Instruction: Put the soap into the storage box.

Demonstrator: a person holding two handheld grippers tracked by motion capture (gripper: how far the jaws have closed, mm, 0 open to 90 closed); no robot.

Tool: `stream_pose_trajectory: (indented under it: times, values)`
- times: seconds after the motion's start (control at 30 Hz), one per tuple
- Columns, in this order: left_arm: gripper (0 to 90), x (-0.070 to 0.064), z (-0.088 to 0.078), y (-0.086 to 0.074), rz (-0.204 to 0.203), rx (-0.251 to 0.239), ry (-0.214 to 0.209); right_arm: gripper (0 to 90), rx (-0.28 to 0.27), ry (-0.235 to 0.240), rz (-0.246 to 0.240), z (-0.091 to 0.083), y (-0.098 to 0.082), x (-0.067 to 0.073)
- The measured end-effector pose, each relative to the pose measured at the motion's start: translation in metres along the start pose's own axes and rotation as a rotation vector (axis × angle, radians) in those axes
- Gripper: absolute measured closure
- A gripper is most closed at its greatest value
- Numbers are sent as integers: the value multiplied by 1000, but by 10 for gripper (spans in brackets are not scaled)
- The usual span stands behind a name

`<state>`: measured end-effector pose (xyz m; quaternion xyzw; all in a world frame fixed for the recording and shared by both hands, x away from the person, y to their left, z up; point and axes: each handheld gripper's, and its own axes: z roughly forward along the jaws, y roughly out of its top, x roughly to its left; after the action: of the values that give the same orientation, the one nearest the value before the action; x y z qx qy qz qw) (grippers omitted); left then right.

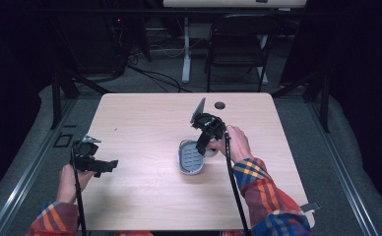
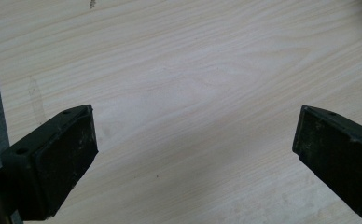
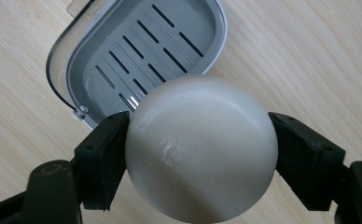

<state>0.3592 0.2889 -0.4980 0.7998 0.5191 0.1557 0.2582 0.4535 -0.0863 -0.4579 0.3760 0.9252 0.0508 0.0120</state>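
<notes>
A round white soap point(image 3: 201, 148) is held by the right gripper point(image 3: 201, 154) above the grey soap dish point(image 3: 137, 51), ready for lowering and release; the left gripper point(image 2: 193, 154) is kept wide open.

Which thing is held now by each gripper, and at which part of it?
The right gripper holds a round white soap by its two opposite sides, above the grey soap dish. The left gripper holds nothing; its jaws stand open over the table.

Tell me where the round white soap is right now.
The round white soap is clamped between the jaws of the right gripper, held just above the near edge of the open grey soap dish near the middle of the wooden table.
</notes>
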Motion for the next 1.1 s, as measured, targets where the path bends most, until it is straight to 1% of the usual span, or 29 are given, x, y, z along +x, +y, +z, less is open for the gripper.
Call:
stream_pose_trajectory:
  times: [0.07, 0.23, 0.37, 0.5, 0.53, 0.73, 0.8, 0.93, 1.1]
  values:
    - [0, 0, 0, 0, -1, -1, 0, 235, -6, 5, 5, 1, 1, 1]
    - [0, 0, 0, 0, 1, 0, 0, 235, -10, 12, -5, 4, 7, 4]
    - [0, 0, 0, 0, 1, 0, 1, 235, -3, 19, -18, 7, 13, 8]
    - [0, 0, 0, 0, 1, 0, 1, 235, -8, 29, -20, 11, 16, 11]
    - [0, 0, 0, 0, 1, 0, 0, 235, -12, 28, -31, 12, 19, 12]
    - [0, 0, 0, 0, 3, 1, 1, 235, -15, 38, -36, 16, 24, 16]
    - [0, 0, 0, 0, 2, 0, 1, 235, -22, 41, -37, 18, 25, 17]
    - [0, 0, 0, 0, 3, 1, 0, 235, -16, 51, -42, 20, 28, 18]
    - [0, 0, 0, 0, 4, 2, 1, 235, -20, 54, -45, 23, 31, 20]
